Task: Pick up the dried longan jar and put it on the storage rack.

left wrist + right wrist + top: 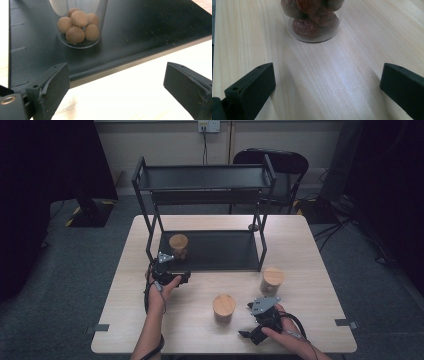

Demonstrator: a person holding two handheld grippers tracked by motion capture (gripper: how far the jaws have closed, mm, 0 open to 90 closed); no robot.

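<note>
The glass jar of tan balls (78, 23), standing on the black metal shelf's lower deck (140, 32), is cut off at the top in the left gripper view, and the left gripper (117, 87) is held just before it, fingers spread wide and empty. The glass jar of dark red fruits (313, 18) is likewise cropped in the right gripper view, on the pale wooden counter (337, 82), with the right gripper (327, 92) wide open and empty.

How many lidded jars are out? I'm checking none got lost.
3: one jar on the rack's lower shelf, one mid-table, one right of it near the rack.

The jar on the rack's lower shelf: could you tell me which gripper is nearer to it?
Left. The left gripper sits just in front of the jar at the shelf edge; the right gripper is far across the table.
</note>
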